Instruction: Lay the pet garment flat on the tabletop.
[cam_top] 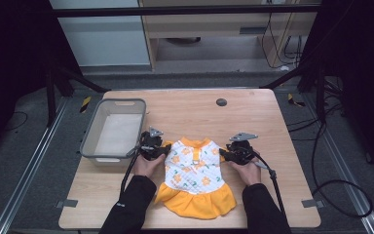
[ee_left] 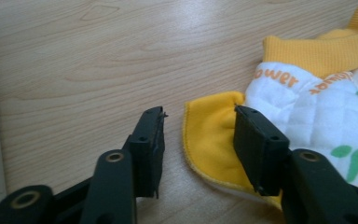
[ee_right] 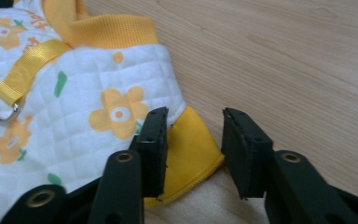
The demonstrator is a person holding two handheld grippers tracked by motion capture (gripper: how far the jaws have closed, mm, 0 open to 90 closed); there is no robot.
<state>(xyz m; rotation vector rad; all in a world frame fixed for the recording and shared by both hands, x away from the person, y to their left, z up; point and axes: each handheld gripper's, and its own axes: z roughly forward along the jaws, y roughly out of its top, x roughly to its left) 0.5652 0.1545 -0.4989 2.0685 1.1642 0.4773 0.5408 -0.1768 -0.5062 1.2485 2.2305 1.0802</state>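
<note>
A small garment (cam_top: 195,168) lies flat on the wooden table (cam_top: 253,112), white quilted with orange flowers, a yellow collar and a yellow skirt. My left gripper (cam_top: 163,149) is at its left sleeve. In the left gripper view the jaws (ee_left: 199,112) stand apart astride the yellow sleeve (ee_left: 209,135), with a gap beside the left jaw. My right gripper (cam_top: 225,155) is at the other sleeve. In the right gripper view its jaws (ee_right: 196,112) stand apart around that yellow sleeve (ee_right: 186,154), not pressing on it. A yellow strap with a metal ring (ee_right: 2,109) lies on the garment's front.
A grey plastic basket (cam_top: 90,141) stands at the table's left, close to my left gripper. A small black round disc (cam_top: 221,102) sits near the table's far edge. Cables trail from both grippers toward the near edge. Bare wood lies beyond the garment and to its right.
</note>
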